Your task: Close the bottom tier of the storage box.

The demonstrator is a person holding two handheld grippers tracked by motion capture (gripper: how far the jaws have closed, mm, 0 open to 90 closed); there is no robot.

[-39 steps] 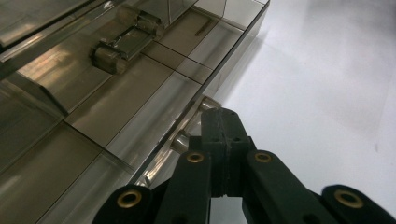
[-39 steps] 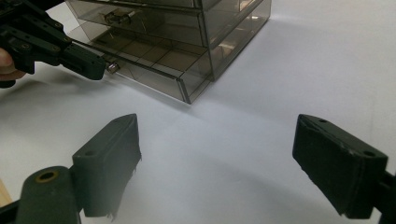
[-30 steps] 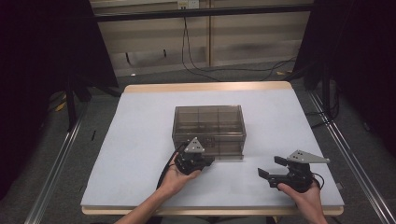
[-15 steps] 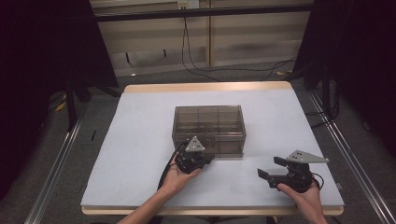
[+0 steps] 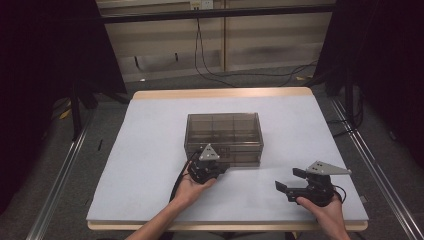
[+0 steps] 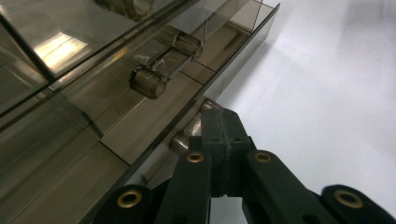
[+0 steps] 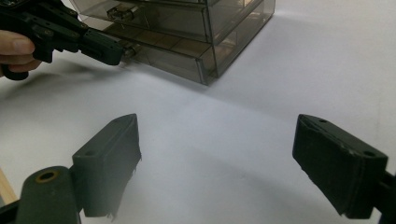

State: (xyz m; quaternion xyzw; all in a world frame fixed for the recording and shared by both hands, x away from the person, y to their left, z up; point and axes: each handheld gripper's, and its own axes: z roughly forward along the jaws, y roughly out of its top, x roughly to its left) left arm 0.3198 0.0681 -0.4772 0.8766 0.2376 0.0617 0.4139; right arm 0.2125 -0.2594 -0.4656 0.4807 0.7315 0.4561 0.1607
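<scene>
Lying under dim light between dark curtains, a pale desk (image 5: 150,165) carrying a smoky clear drawer box (image 5: 223,131) near its middle. Sitting at the near front face of the box, the left gripper (image 5: 212,169), fingers (image 6: 224,135) pinched shut on the small round knob (image 6: 184,140) of the lower drawer (image 7: 163,53). Pointing straight into the box front, so probably needing a pull back toward the near desk edge, along the sliding line of the drawer. Running left to right across the desk, the long side of the box. Waiting well apart at the near right, the right gripper (image 5: 295,181), fingers (image 7: 109,161) standing wide with nothing between them, aiming leftward over bare desk. Being much nearer to the drawer, the left hand (image 5: 192,186).
</scene>
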